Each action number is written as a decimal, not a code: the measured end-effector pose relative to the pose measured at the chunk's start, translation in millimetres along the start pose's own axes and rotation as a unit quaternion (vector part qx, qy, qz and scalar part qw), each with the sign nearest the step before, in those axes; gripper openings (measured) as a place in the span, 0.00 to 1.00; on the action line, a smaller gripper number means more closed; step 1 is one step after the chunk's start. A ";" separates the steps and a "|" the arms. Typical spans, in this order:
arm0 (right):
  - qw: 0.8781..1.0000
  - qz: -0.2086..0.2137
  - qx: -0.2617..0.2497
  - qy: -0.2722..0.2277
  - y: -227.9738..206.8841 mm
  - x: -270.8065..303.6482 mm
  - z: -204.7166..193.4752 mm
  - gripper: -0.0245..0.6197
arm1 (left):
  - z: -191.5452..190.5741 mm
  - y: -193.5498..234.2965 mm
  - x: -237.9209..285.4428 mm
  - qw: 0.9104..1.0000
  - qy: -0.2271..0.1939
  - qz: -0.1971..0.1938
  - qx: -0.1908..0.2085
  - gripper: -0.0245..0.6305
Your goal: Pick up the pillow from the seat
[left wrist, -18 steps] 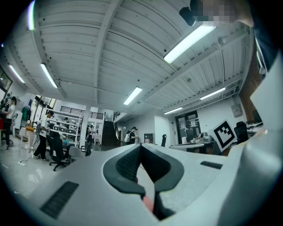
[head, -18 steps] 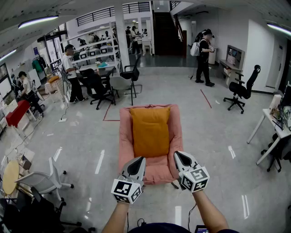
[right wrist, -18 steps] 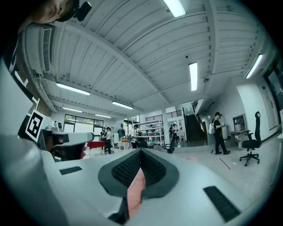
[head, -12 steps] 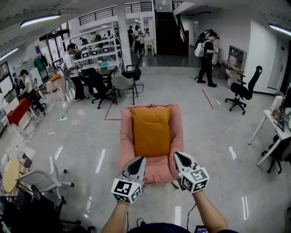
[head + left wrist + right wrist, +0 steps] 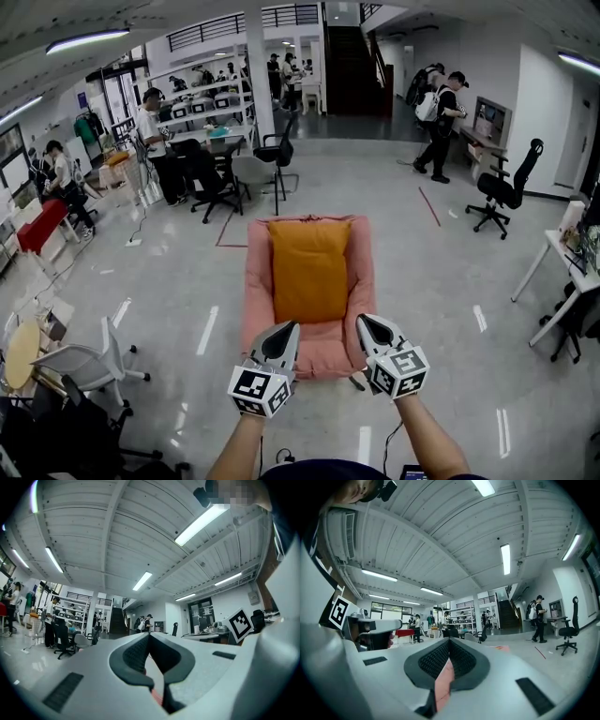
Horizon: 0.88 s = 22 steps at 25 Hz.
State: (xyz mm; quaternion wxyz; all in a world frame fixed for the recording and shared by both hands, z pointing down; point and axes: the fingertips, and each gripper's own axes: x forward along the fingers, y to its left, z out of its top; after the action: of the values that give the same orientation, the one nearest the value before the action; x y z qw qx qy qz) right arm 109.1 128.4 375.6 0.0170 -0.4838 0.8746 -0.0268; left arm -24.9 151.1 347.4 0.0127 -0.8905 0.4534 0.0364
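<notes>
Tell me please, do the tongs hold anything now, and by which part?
Nothing is held. Left tongs and right tongs are shut, empty; the pillow lies on the seat.

no readable text, labels, brands, numbers or signs anywhere

— How do the two tools look?
— The left gripper (image 5: 283, 330) and the right gripper (image 5: 368, 322) have pale grey shells that narrow to a black pointed tip. Each carries a cube (image 5: 258, 392) with black and white square markers.
— And from close?
— Black ribbed pads (image 5: 135, 652), and dark narrow slots (image 5: 533, 694) in the shell. The person wears a dark blue top (image 5: 328, 469); no sleeves cover the forearms (image 5: 427, 441).
</notes>
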 end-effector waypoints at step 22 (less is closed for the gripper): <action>1.000 0.006 0.012 0.014 -32.7 -5.2 -15.2 0.06 | -15.2 -18.5 21.1 1.000 0.008 0.003 -0.017 0.04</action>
State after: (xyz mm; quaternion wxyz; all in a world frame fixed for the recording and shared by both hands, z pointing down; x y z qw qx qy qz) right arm 138.7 116.0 392.9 0.0111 -0.4776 0.8774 -0.0437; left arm 3.2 144.2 360.8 -0.0062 -0.8893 0.4558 0.0370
